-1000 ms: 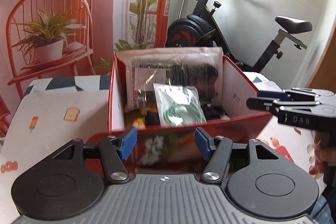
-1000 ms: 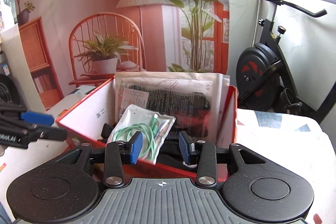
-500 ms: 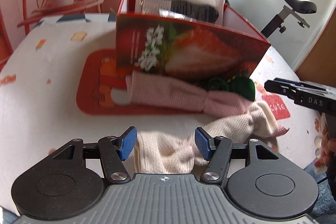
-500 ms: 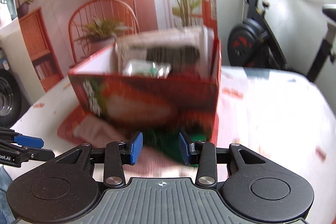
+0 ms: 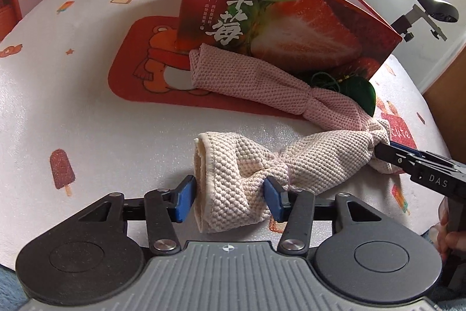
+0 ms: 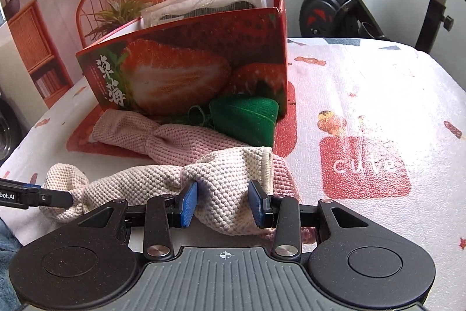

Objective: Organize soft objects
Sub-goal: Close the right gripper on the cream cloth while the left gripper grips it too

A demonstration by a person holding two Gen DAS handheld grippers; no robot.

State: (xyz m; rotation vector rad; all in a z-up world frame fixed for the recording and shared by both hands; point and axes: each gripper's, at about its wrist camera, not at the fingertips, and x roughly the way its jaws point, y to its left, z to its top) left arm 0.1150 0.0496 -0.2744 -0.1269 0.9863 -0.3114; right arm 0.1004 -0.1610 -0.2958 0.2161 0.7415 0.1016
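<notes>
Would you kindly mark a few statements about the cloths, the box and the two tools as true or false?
1. The cream cloth lies between the left tool pads. True.
2. The pink cloth is inside the strawberry box. False: it lies on the table in front of the box.
3. The right tool has cream cloth between its pads. True.
4. The green knitted item sits on top of the box. False: it rests at the box's foot.
5. The box is empty. False: packets stick out of it.

Left gripper (image 5: pixel 228 198) jaws have just been closing; right gripper (image 6: pixel 223 203) jaws half-spread
</notes>
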